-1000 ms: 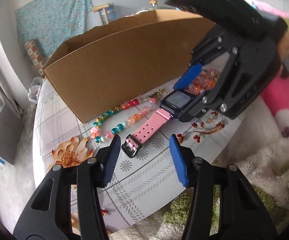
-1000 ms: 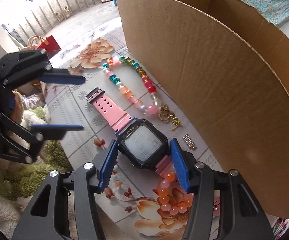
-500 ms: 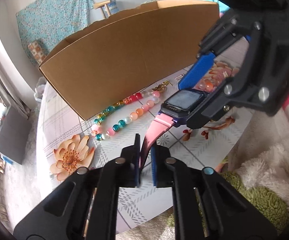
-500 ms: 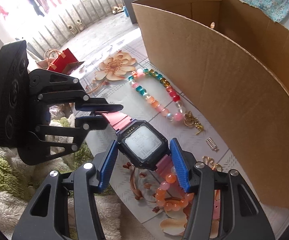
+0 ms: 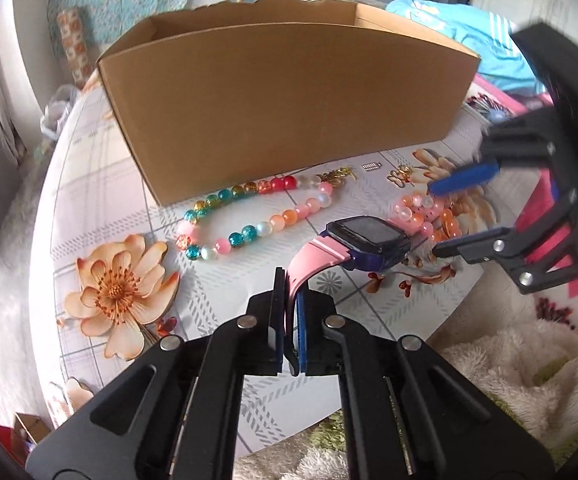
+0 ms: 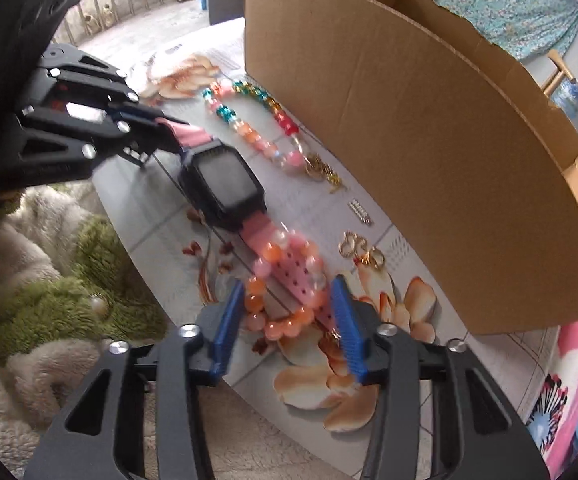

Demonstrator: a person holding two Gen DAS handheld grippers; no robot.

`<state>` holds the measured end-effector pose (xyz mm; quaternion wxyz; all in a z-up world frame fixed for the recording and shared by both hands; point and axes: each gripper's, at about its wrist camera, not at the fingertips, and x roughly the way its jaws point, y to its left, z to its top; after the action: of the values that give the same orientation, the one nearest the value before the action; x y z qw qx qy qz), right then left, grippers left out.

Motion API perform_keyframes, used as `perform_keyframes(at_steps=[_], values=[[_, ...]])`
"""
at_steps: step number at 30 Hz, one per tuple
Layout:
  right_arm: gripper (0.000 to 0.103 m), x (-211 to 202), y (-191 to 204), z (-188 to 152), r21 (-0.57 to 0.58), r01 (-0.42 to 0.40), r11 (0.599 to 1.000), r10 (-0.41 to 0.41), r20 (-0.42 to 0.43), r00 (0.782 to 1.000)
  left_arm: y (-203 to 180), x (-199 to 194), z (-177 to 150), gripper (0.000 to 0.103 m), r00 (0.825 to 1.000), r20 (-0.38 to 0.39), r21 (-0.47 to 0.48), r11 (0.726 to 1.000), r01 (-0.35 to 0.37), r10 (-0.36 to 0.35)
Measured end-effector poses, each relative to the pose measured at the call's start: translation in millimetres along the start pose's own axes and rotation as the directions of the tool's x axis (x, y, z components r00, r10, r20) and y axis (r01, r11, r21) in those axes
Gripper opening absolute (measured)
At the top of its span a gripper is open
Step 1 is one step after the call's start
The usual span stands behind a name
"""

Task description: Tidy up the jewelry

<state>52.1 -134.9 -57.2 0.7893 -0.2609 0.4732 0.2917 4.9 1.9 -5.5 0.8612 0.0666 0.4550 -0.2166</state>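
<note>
My left gripper (image 5: 291,300) is shut on the pink strap of a watch (image 5: 369,238) with a dark square face, and holds that end up off the table. The watch (image 6: 225,186) shows in the right wrist view too, its other strap end lying across an orange bead bracelet (image 6: 285,320). My right gripper (image 6: 289,320) is open, its fingers either side of that bracelet and strap end. It also shows in the left wrist view (image 5: 449,216). A long multicoloured bead necklace (image 5: 249,216) lies in front of the open cardboard box (image 5: 289,100).
Small gold charms (image 6: 321,172), a silver clip (image 6: 361,212) and gold rings (image 6: 363,252) lie along the box wall. The floral tablecloth (image 5: 117,288) covers a round table. Fluffy green and white fabric (image 6: 49,272) lies past the near table edge.
My left gripper has shut on the watch strap and lifted it. My right gripper has pulled back from the watch face to the orange bracelet and stayed open.
</note>
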Motion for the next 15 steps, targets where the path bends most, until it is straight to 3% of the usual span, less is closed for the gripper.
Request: perform_keyframes(at_steps=[4, 6, 8, 15], values=[[0.021, -6, -8, -9, 0.067, -0.009, 0.998, 0.008, 0.014, 1.000, 9, 1, 0, 0.004, 1.000, -0.019, -0.034, 0.999, 0.011, -0.012], [0.018, -11, -15, -13, 0.116, -0.025, 0.993, 0.022, 0.033, 0.999, 11, 2, -3, 0.003, 0.999, -0.029, -0.041, 0.999, 0.016, -0.017], [0.003, -21, -28, -17, 0.187, -0.040, 0.982, 0.028, 0.066, 0.997, 11, 4, -4, 0.003, 0.999, -0.033, -0.036, 0.999, 0.013, -0.014], [0.002, -46, -86, -46, 0.426, 0.017, 0.904, -0.066, 0.099, 0.993, 11, 7, -4, 0.003, 0.999, -0.034, -0.022, 1.000, 0.003, -0.004]])
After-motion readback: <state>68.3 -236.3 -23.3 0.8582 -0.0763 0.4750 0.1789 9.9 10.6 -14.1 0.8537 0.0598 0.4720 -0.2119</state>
